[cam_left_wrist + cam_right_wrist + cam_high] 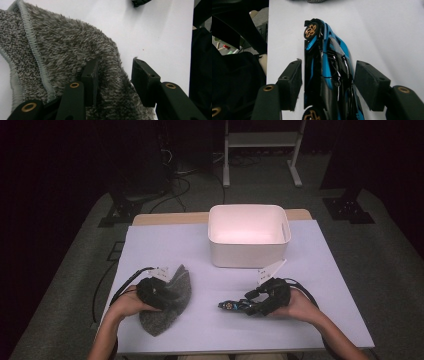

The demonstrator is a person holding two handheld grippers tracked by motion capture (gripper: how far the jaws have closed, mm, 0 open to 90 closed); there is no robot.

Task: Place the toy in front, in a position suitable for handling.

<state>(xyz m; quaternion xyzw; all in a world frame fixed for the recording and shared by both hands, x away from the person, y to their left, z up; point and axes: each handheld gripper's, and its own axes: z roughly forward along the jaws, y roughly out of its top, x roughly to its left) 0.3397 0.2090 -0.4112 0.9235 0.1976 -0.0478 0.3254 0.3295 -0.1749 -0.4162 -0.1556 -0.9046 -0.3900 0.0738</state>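
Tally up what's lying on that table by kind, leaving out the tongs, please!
Grey fluffy cloth: 1
Blue and black toy car: 1
White bin: 1
Total: 3

High cam overhead, facing fwd/down; gripper cams close-up; all share table [310,270]

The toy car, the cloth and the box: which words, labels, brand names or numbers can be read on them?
None can be read.
Toy car: blue and black body, gold wheels, no legible lettering.
Grey fluffy cloth: no label to be seen.
White box: plain walls, no print.
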